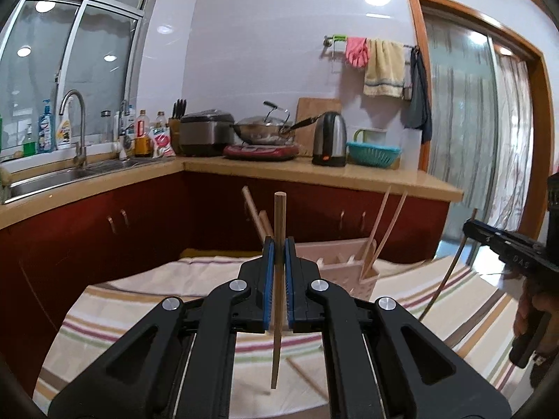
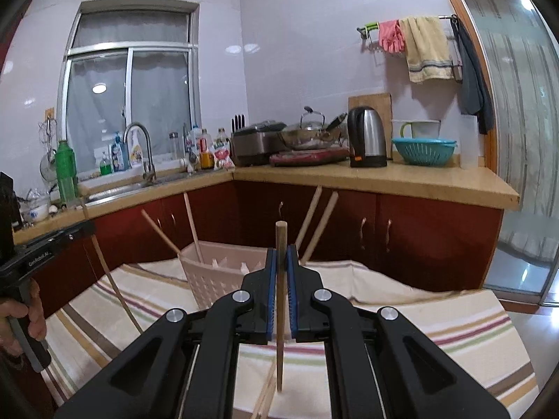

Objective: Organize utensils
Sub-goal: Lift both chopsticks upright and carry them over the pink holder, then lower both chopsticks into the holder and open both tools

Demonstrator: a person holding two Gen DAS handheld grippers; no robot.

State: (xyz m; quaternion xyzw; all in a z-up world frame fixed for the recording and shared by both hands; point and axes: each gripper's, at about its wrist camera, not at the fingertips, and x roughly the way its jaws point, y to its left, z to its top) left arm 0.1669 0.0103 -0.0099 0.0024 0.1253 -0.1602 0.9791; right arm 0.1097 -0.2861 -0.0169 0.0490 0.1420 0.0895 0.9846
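Here, both hand-held grippers are gripping a chopstick each above a striped cloth (image 1: 146,300) that is covering the tabletop.

The left hand-held gripper (image 1: 279,255) is clamping its blue pads (image 1: 268,279) tight on a chopstick (image 1: 278,279), which is standing nearly upright between them: its blunt top is rising above the fingertips and its thin end is hanging down over the cloth. In the right wrist view this same gripper is showing at the left edge, with a hand (image 2: 31,314) wrapping its handle and the thin stick slanting down below it.

The right hand-held gripper (image 2: 280,262) is likewise pinching its own chopstick (image 2: 280,296), upright, with the thick end poking above the pads and the tip hanging close over the cloth. In the left wrist view it is appearing at the right edge, its stick angling down toward the cloth.

A pale pink basket (image 2: 209,272) is sitting on the cloth just beyond both grippers, near the far edge of the tabletop. Several chopsticks are leaning inside it: two (image 2: 314,223) tilting right at its right end, and two (image 2: 191,223) slanting at its left end. Loose chopsticks (image 2: 265,394) are lying flat on the cloth beneath the right gripper, and one more (image 1: 307,377) is lying under the left.

Behind, red cabinets (image 1: 139,216) are running under a counter (image 2: 384,178) that is carrying a kettle (image 2: 367,139), a wok (image 1: 262,129) and a teal colander (image 2: 424,150).
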